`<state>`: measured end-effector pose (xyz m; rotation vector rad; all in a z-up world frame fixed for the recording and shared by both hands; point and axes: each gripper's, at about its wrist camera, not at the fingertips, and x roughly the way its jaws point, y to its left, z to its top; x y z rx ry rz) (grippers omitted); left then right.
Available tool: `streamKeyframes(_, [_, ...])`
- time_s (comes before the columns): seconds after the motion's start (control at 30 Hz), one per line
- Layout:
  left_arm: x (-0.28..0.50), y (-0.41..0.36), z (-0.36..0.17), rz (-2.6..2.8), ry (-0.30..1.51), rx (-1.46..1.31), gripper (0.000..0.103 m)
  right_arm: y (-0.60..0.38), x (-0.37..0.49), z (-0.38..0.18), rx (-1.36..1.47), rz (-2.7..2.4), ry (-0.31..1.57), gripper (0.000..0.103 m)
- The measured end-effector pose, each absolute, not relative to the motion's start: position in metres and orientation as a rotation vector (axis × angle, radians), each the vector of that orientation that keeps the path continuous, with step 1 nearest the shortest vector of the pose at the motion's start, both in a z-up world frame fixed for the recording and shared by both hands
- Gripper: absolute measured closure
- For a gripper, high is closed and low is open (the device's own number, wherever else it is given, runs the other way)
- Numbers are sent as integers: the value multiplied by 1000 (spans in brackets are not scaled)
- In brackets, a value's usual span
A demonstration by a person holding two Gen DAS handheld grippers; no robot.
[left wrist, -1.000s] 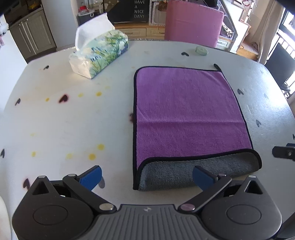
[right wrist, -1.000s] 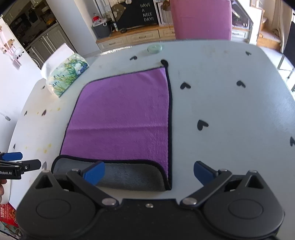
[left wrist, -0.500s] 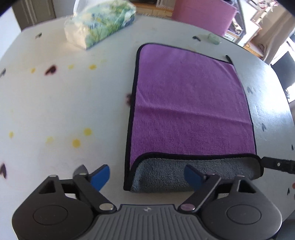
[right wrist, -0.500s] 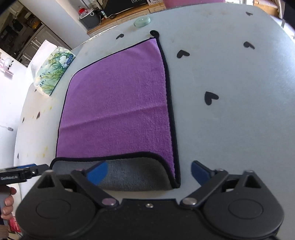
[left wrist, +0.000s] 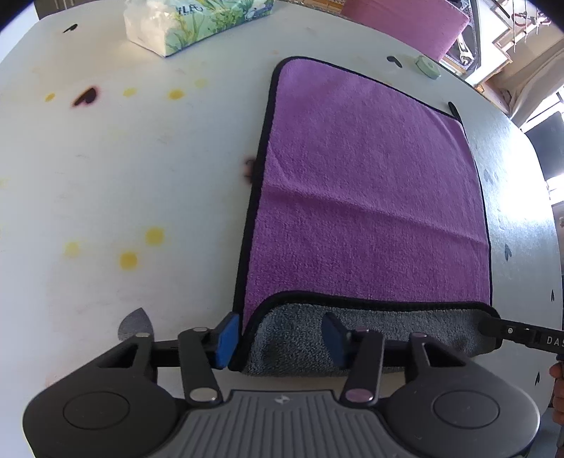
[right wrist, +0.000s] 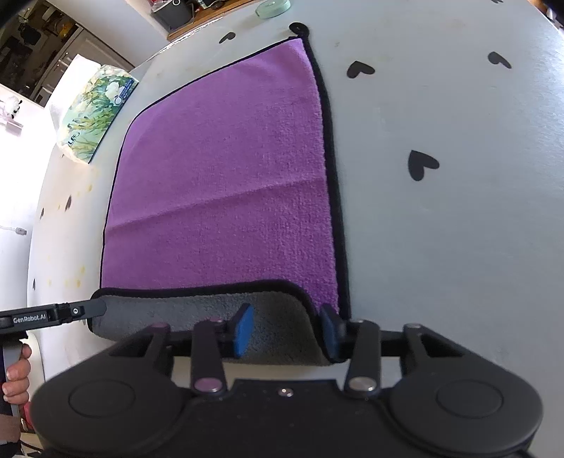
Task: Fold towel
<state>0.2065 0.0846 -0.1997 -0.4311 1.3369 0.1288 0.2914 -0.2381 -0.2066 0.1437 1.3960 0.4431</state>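
A purple towel (left wrist: 366, 197) with black trim lies flat on the white table; its near edge is turned over and shows a grey underside (left wrist: 370, 327). My left gripper (left wrist: 280, 340) straddles the towel's near left corner, jaws partly closed with a gap still between the blue pads. In the right wrist view the towel (right wrist: 229, 183) fills the middle. My right gripper (right wrist: 285, 333) straddles the near right corner of the grey flap (right wrist: 197, 313), jaws likewise narrowed but apart. Each gripper's tip shows in the other's view.
A tissue box (left wrist: 197, 24) stands at the table's far left and also shows in the right wrist view (right wrist: 95, 112). A small green disc (left wrist: 428, 67) lies beyond the towel. A pink chair (left wrist: 405, 21) stands behind the table (left wrist: 123, 169).
Both grippers have moved forward and down onto the towel's near corners. Both pairs of jaws have narrowed from wide open.
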Motion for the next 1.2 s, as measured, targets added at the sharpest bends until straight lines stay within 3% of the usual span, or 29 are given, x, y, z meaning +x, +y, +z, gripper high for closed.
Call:
streamKeyframes(0.1, [207, 81, -203, 119, 1343, -412, 58, -236, 292, -208, 127, 453, 1399, 71])
streamKeyframes(0.43, [210, 78, -206, 108, 1356, -379, 64, -232, 293, -211, 81, 445, 1386, 77])
streamKeyframes(0.77, [210, 73, -206, 106, 1376, -293, 97, -227, 289, -209, -2, 465, 1372, 98])
streamKeyframes(1.2, [208, 78, -171, 123, 1261, -288, 98, -228, 285, -176, -8, 490, 1245, 99])
